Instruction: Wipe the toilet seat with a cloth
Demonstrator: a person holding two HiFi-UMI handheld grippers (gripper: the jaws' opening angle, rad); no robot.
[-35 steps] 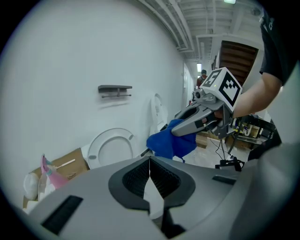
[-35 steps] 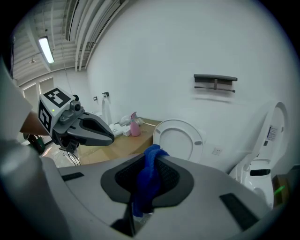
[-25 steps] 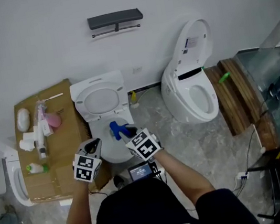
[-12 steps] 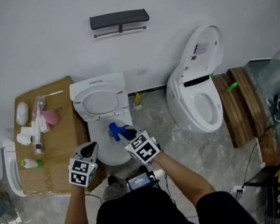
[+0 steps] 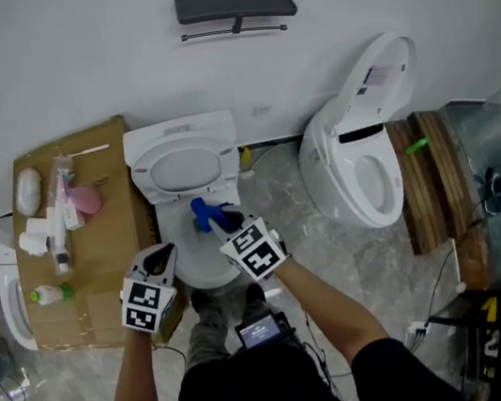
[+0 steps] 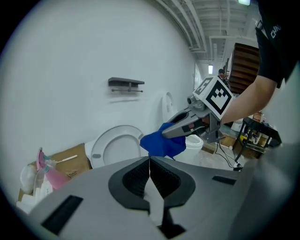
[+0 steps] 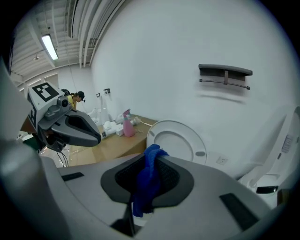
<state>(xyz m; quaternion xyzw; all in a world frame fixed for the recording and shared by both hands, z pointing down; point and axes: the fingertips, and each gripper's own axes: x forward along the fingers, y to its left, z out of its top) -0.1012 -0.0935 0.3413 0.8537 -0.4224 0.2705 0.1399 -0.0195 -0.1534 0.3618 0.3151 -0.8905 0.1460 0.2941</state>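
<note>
A white toilet stands in front of me with its lid raised against the wall; the lid also shows in the left gripper view and the right gripper view. My right gripper is shut on a blue cloth and holds it over the bowl's back part. In the left gripper view the cloth hangs from the right gripper's jaws. My left gripper is shut with nothing in it, just off the bowl's left side.
A cardboard sheet left of the toilet carries bottles, a pink sprayer and a white object. A second toilet with raised lid stands to the right. A dark wall rail hangs above. Wooden planks and cables lie at right.
Both grippers have moved toward the toilet, the right one farther with the blue cloth in it. My view has shifted, so the toilet sits a little more to the right.
</note>
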